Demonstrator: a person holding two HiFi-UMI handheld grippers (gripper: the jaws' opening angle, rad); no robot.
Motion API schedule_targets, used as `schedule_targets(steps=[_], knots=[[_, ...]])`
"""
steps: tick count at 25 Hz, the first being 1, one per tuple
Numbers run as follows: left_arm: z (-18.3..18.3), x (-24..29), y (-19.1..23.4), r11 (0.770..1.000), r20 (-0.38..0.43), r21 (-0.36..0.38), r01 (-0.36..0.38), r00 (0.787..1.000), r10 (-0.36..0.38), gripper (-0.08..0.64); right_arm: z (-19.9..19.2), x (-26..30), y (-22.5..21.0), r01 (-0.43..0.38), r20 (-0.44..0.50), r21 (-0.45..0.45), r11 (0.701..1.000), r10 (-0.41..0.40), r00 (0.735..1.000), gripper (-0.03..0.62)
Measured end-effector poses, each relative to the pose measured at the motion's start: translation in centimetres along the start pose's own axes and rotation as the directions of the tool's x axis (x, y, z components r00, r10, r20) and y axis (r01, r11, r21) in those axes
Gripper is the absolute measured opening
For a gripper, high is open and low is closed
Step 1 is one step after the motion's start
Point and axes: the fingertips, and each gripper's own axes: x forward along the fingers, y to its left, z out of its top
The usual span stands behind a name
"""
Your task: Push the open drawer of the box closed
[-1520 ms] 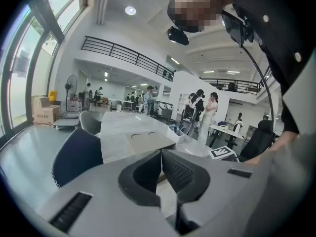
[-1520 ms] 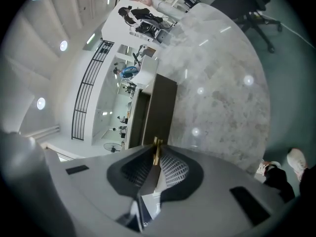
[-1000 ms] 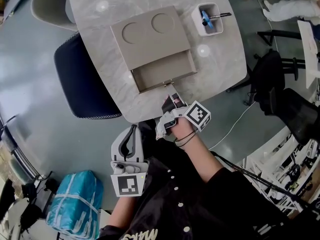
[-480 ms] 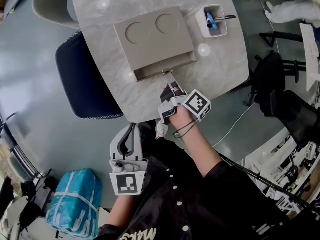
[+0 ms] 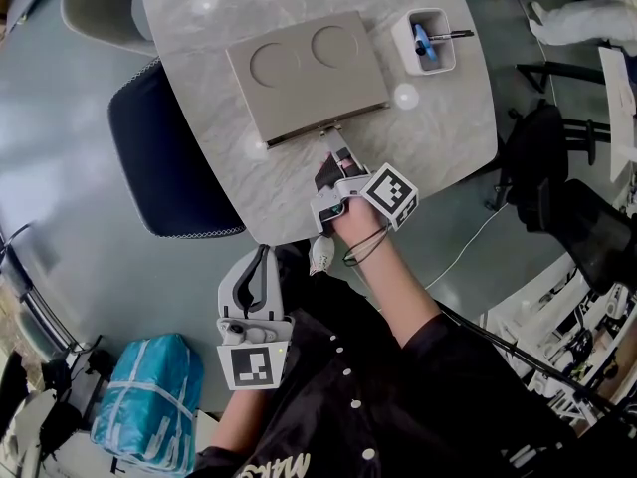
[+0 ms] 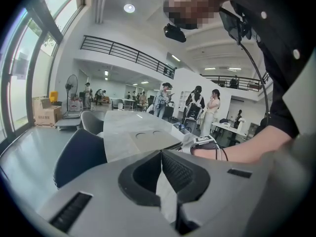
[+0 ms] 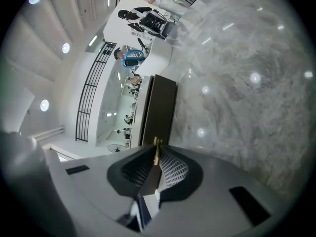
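Pinching handle [image 7: 156,143], right gripper [image 5: 330,139] jaws together, drawer [image 7: 160,107] seemingly flush, box [image 5: 304,68] long side toward person.

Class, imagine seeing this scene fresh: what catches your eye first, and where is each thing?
The flat grey-brown box with two round recesses lies on the pale marble table, its drawer nearly shut. The right gripper meets its near edge, jaws shut on the small brass drawer pull. The left gripper hangs shut and empty, low by the person's black shirt.
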Motion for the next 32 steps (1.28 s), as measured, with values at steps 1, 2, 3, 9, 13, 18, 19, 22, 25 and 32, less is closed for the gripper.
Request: schedule_targets(steps=[1, 2, 3, 9, 13, 18, 19, 22, 25, 32], knots=[[0.0, 0.0, 0.0, 1.000, 0.001, 0.000, -0.001, 1.000, 0.001, 0.017, 0.0, 0.1, 0.1, -0.001, 0.000, -0.001, 1.000, 0.001, 1.000, 0.032], [0.0, 0.0, 0.0, 1.000, 0.001, 0.000, -0.001, 1.000, 0.001, 0.017, 0.1, 0.2, 0.1, -0.003, 0.000, -0.003, 1.000, 0.003, 1.000, 0.032], [0.0, 0.0, 0.0, 1.000, 0.000, 0.000, 0.000, 1.000, 0.000, 0.017, 0.1, 0.3, 0.2, -0.005, 0.000, -0.006, 1.000, 0.005, 1.000, 0.032], [-0.2, 0.2, 0.1, 1.000, -0.006, -0.003, -0.002, 1.000, 0.002, 0.017, 0.2, 1.1, 0.4, -0.011, 0.003, -0.001, 1.000, 0.011, 1.000, 0.032], [-0.2, 0.2, 0.0, 1.000, -0.007, -0.002, -0.001, 1.000, 0.001, 0.017, 0.2, 1.3, 0.6, -0.016, 0.010, 0.001, 1.000, 0.016, 1.000, 0.032], [-0.2, 0.0, 0.1, 1.000, -0.007, -0.003, -0.003, 1.000, 0.003, 0.017, 0.2, 1.3, 0.7, -0.014, 0.010, 0.000, 1.000, 0.014, 1.000, 0.032], [-0.2, -0.1, 0.1, 1.000, -0.004, -0.001, -0.003, 1.000, 0.003, 0.017, 0.2, 1.3, 0.7, -0.015, 0.011, -0.002, 1.000, 0.015, 1.000, 0.032], [-0.1, -0.3, 0.0, 1.000, 0.001, 0.000, -0.006, 1.000, 0.006, 0.017, 0.3, 1.3, 0.8, -0.017, 0.013, -0.004, 1.000, 0.017, 1.000, 0.032], [-0.2, -0.7, 0.1, 1.000, 0.002, 0.001, -0.015, 1.000, 0.015, 0.017, 0.2, 1.3, 0.7, -0.005, 0.008, -0.001, 1.000, 0.005, 1.000, 0.034], [0.1, -1.9, -0.5, 1.000, 0.027, 0.011, -0.024, 0.999, 0.024, 0.017, 0.1, -0.3, 0.6, 0.038, 0.002, 0.000, 0.999, -0.038, 0.999, 0.022]])
